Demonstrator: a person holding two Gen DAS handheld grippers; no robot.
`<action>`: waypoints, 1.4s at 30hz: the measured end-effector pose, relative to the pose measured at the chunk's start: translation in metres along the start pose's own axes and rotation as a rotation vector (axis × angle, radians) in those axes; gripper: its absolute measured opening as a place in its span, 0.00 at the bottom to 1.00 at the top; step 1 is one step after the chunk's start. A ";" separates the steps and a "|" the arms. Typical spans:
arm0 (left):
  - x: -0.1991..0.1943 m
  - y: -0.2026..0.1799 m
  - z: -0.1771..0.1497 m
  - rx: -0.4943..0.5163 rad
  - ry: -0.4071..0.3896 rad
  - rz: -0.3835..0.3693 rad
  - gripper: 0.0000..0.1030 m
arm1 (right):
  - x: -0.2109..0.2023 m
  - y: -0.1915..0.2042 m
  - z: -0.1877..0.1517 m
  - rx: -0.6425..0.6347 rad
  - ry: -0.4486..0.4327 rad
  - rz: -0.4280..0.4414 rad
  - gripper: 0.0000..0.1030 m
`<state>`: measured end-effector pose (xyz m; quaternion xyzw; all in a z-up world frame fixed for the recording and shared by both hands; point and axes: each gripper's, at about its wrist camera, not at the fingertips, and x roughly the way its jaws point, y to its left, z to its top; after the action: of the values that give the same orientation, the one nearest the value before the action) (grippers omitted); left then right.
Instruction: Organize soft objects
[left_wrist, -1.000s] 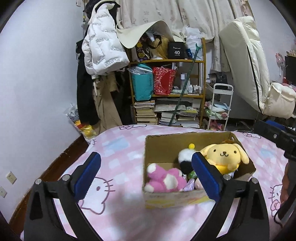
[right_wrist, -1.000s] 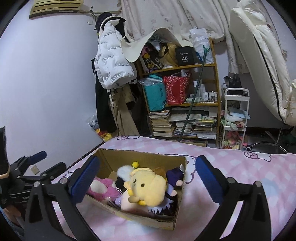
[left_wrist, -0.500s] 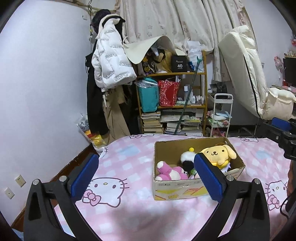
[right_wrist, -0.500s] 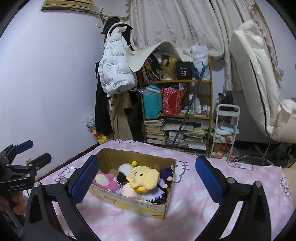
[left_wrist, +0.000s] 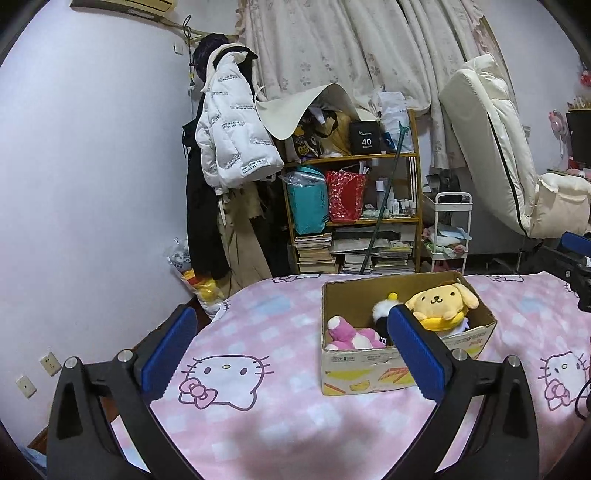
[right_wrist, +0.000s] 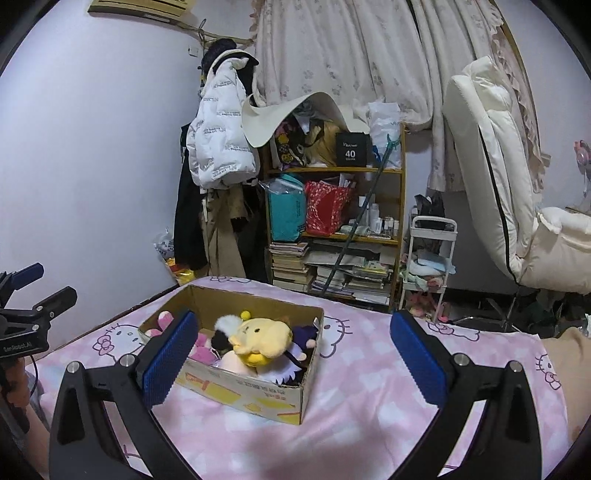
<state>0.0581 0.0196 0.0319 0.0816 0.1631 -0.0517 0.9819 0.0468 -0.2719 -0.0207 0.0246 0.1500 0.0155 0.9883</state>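
A cardboard box (left_wrist: 369, 373) stands on the pink bed and holds several plush toys: a yellow dog (left_wrist: 441, 302), a pink and white toy (left_wrist: 351, 334) and a black and white toy (left_wrist: 382, 310). The box shows in the right wrist view (right_wrist: 258, 395) with the yellow dog (right_wrist: 264, 338) on top. My left gripper (left_wrist: 291, 354) is open and empty, held back from the box. My right gripper (right_wrist: 291, 354) is open and empty, also back from the box.
The pink Hello Kitty bedspread (left_wrist: 229, 369) covers the bed. A cluttered wooden shelf (left_wrist: 354, 214) with books and bags stands behind, with a white jacket (left_wrist: 232, 147) hanging left and a white trolley (left_wrist: 448, 229) right. A folded cream mattress (right_wrist: 491, 184) leans at the right.
Both grippers have drawn back and up from the box, which now looks smaller and farther. Both stay open and empty. The toys have not moved.
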 end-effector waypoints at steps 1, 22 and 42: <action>0.000 0.000 -0.001 -0.002 0.000 -0.001 0.99 | 0.002 -0.001 -0.001 0.005 0.003 -0.003 1.00; 0.016 -0.023 -0.013 0.028 0.040 0.008 0.99 | 0.024 -0.002 -0.017 0.005 0.067 -0.005 1.00; 0.017 -0.036 -0.019 0.082 0.057 -0.015 0.99 | 0.029 0.008 -0.022 0.002 0.084 -0.003 1.00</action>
<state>0.0636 -0.0132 0.0031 0.1218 0.1892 -0.0635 0.9723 0.0682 -0.2619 -0.0499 0.0245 0.1916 0.0151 0.9811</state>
